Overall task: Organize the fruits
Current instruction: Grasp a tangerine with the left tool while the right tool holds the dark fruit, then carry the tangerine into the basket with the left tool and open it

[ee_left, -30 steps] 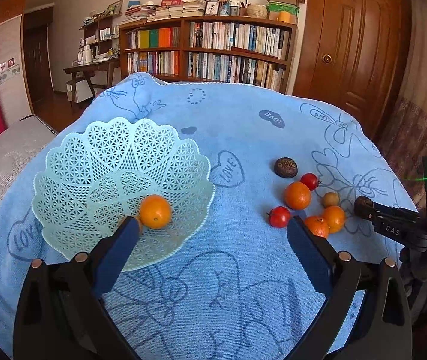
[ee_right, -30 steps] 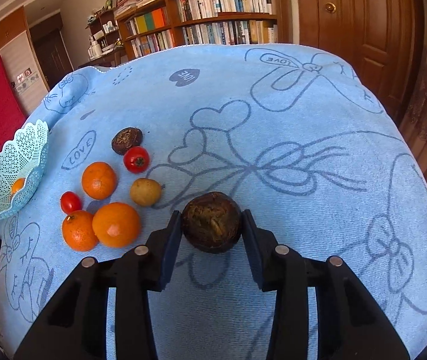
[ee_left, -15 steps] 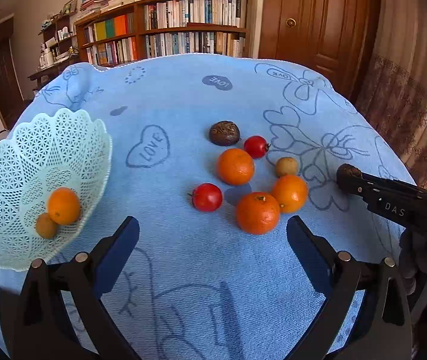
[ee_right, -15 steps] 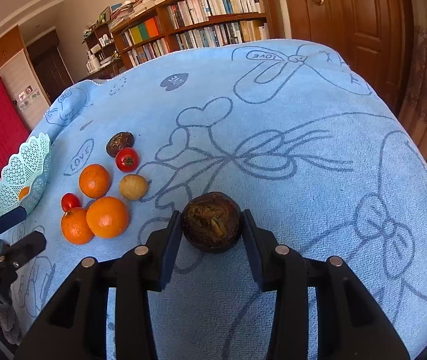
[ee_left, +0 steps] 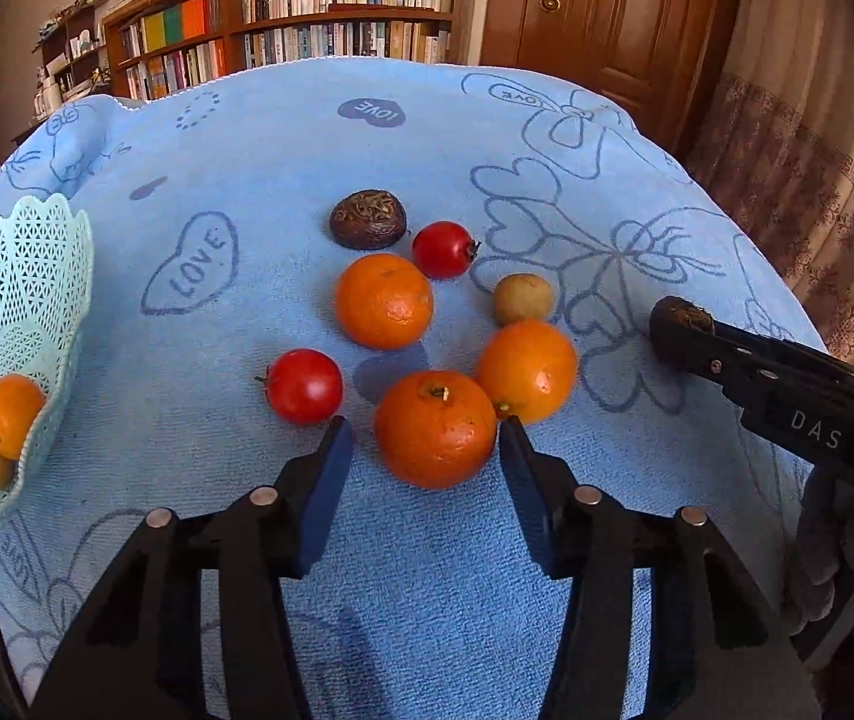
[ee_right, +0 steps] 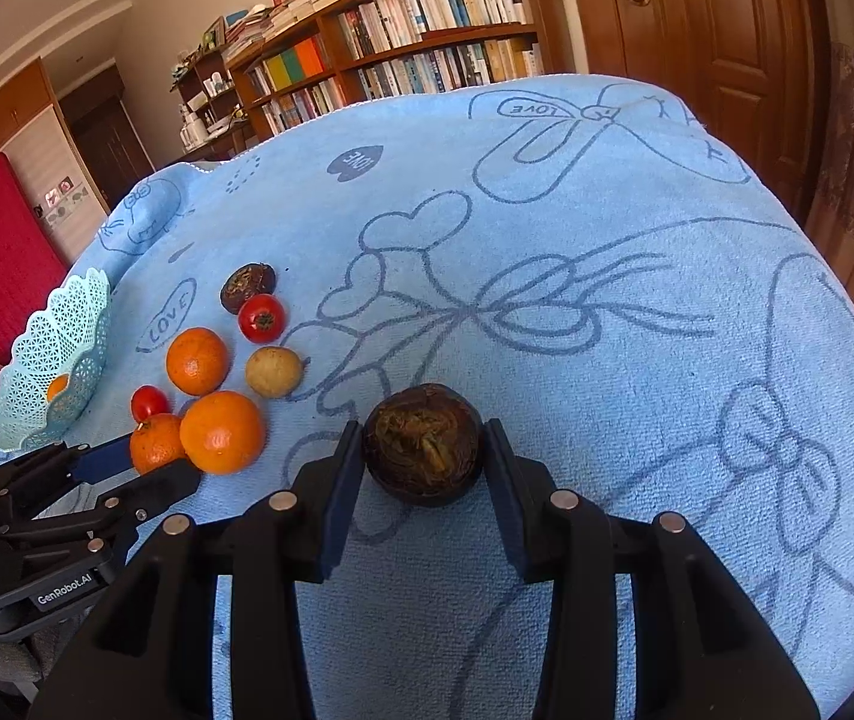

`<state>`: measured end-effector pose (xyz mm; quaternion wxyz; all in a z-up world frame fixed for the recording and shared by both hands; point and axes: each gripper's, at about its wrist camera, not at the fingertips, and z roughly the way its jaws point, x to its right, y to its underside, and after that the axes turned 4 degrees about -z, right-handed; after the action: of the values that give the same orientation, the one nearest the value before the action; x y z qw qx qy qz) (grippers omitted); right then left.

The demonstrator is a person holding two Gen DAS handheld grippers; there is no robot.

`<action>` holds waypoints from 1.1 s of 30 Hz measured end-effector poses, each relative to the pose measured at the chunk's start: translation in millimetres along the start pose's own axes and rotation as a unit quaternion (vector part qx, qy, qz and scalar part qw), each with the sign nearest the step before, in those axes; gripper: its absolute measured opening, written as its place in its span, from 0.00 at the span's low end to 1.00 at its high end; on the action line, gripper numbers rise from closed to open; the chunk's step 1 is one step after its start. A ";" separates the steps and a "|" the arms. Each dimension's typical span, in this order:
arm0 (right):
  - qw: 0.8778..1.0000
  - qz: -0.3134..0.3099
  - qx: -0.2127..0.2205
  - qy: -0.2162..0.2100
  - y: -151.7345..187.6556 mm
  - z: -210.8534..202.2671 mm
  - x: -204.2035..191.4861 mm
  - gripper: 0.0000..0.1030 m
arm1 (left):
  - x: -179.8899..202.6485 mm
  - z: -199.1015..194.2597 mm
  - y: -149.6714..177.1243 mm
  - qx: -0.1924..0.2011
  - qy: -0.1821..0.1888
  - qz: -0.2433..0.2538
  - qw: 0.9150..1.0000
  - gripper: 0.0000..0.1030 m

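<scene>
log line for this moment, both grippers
left gripper: open, straddling nearest orange | right gripper: shut on dark brown fruit | basket: holds one orange, one small brown fruit

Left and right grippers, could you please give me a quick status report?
Left gripper open, straddling nearest orange. Right gripper shut on dark wrinkled round fruit. Second orange touches target; pale green lattice basket left.

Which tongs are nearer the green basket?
Left. The left tongs straddle an orange a short way from the green basket; the right tongs, holding a dark brown fruit, are beyond the fruit pile.
</scene>
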<state>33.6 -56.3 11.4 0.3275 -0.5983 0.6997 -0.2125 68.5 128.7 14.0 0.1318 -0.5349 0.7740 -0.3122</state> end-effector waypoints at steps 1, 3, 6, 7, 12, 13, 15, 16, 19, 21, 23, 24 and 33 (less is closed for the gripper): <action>1.000 0.000 0.000 0.000 0.1 0.3 0.0 0.39 | 0.1 0.1 0.2 0.001 0.003 -0.001 1.000 0.44; 1.000 0.001 -0.001 -0.001 0.2 0.7 0.3 0.39 | -0.1 -1.7 0.9 0.002 0.012 -0.002 1.000 0.39; 1.000 0.003 -0.002 -0.001 0.5 0.9 0.7 0.39 | -0.5 -4.8 3.2 0.002 0.018 -0.004 1.000 0.39; 1.000 0.003 -0.001 -0.001 0.7 0.8 0.6 0.39 | -0.8 -5.7 4.2 0.002 0.019 -0.006 1.000 0.39; 1.000 0.004 0.000 0.000 0.6 0.3 0.9 0.39 | -3.5 -13.9 6.9 0.006 0.022 -0.013 1.000 0.39; 1.000 0.005 0.001 -0.001 0.6 0.0 1.0 0.39 | -4.2 -15.7 7.1 0.008 0.022 -0.014 1.000 0.39; 1.000 0.005 0.002 -0.001 0.5 -0.5 1.1 0.39 | -6.2 -20.1 7.7 0.012 0.020 -0.017 1.000 0.39; 1.000 0.005 0.003 -0.001 0.6 -0.8 1.3 0.39 | -7.4 -22.2 7.6 0.014 0.019 -0.018 1.000 0.39; 1.000 0.006 0.003 -0.001 0.6 -0.8 1.9 0.39 | -12.2 -28.9 7.7 0.021 0.014 -0.023 0.999 0.39; 1.000 0.006 0.003 -0.001 0.6 -0.9 2.0 0.39 | -16.3 -34.0 7.4 0.027 0.011 -0.028 0.999 0.39; 1.000 0.006 0.003 -0.001 0.6 -0.8 2.0 0.39 | -20.6 -39.0 6.5 0.032 0.006 -0.033 0.999 0.39; 1.000 0.007 0.003 -0.001 0.5 -1.2 2.8 0.39 | -23.1 -41.5 5.9 0.036 0.003 -0.035 0.999 0.39; 1.000 0.009 0.003 0.001 0.2 -1.5 5.0 0.39 | -65.1 -70.4 -3.6 0.073 -0.029 -0.077 0.994 0.39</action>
<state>32.1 -61.3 11.3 0.3312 -0.5904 0.7048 -0.2122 58.9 211.2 61.9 0.1683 -0.5904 0.7017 -0.3615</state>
